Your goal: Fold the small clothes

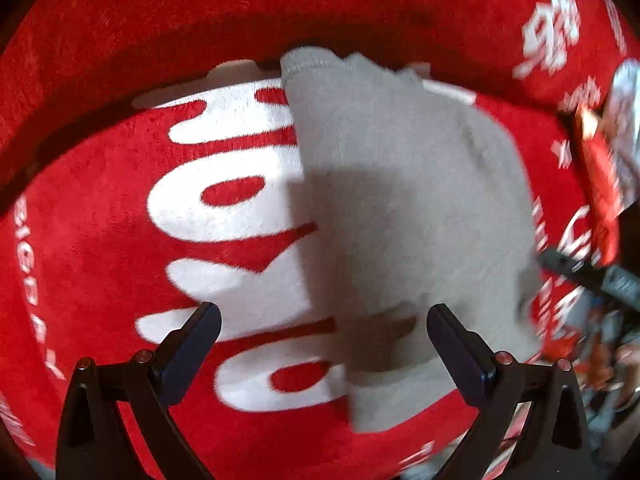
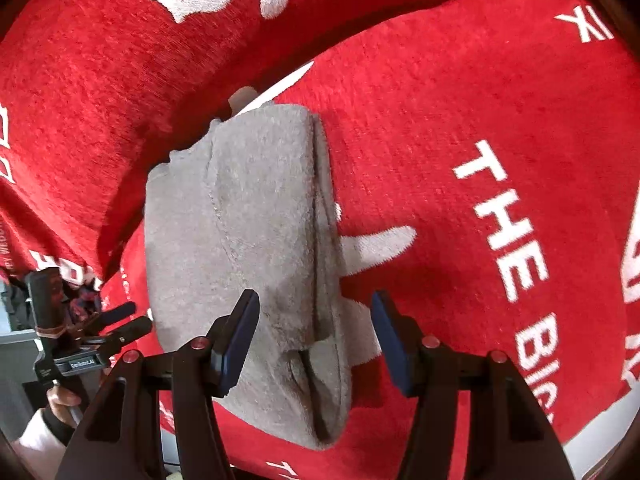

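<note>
A small grey garment (image 1: pixel 404 216) lies folded on a red cloth with white lettering (image 1: pixel 100 248). My left gripper (image 1: pixel 324 316) is open and empty, hovering over the garment's near left edge. In the right wrist view the same grey garment (image 2: pixel 248 240) shows stacked folded layers along its right side. My right gripper (image 2: pixel 316 308) is open and empty, with its fingers either side of the garment's near edge. The left gripper (image 2: pixel 120 322) shows at the far left of the right wrist view.
The red cloth (image 2: pixel 460 128) covers the whole surface, and a raised fold of it (image 2: pixel 120 60) runs behind the garment. The person's hand (image 2: pixel 60 400) holds the left gripper. The right gripper's finger (image 1: pixel 576 270) shows at the right edge.
</note>
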### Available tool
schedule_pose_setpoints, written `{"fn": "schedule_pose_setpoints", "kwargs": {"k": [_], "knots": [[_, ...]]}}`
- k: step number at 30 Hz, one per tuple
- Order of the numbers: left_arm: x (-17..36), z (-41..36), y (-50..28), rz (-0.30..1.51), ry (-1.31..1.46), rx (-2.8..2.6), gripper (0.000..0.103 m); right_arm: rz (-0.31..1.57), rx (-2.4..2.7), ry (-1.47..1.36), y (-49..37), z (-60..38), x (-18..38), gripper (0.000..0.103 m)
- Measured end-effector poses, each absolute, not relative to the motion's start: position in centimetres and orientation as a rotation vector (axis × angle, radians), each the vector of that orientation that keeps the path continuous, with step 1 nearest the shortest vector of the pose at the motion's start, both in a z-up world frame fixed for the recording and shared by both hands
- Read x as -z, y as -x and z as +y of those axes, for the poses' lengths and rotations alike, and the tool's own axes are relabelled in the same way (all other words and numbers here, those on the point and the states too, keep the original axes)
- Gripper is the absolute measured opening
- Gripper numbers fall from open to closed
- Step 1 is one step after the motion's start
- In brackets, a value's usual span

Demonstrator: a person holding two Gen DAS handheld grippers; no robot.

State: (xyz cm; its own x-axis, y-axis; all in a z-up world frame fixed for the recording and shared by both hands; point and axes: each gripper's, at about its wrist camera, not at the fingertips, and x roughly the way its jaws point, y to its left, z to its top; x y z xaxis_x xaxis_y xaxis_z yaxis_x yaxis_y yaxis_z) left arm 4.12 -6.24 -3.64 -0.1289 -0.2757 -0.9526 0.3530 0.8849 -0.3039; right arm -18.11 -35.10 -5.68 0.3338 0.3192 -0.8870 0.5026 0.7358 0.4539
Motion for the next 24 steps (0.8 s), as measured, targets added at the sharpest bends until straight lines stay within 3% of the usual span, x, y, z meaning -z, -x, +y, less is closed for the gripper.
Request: {"fn": "schedule_pose_setpoints", "kwargs": {"k": [14,24], "knots": [[8.6,-10.3,-6.8,1.740,0.195,0.619,0.103,1.295,-0.136,-1.017,14.1,-38.1,10.6,0.065],[9.1,-13.4,-6.9,1.728,0.139,0.610,0.103,1.306,-0.316,-0.976,10.4,-36.0,11.2,0.071]]}}
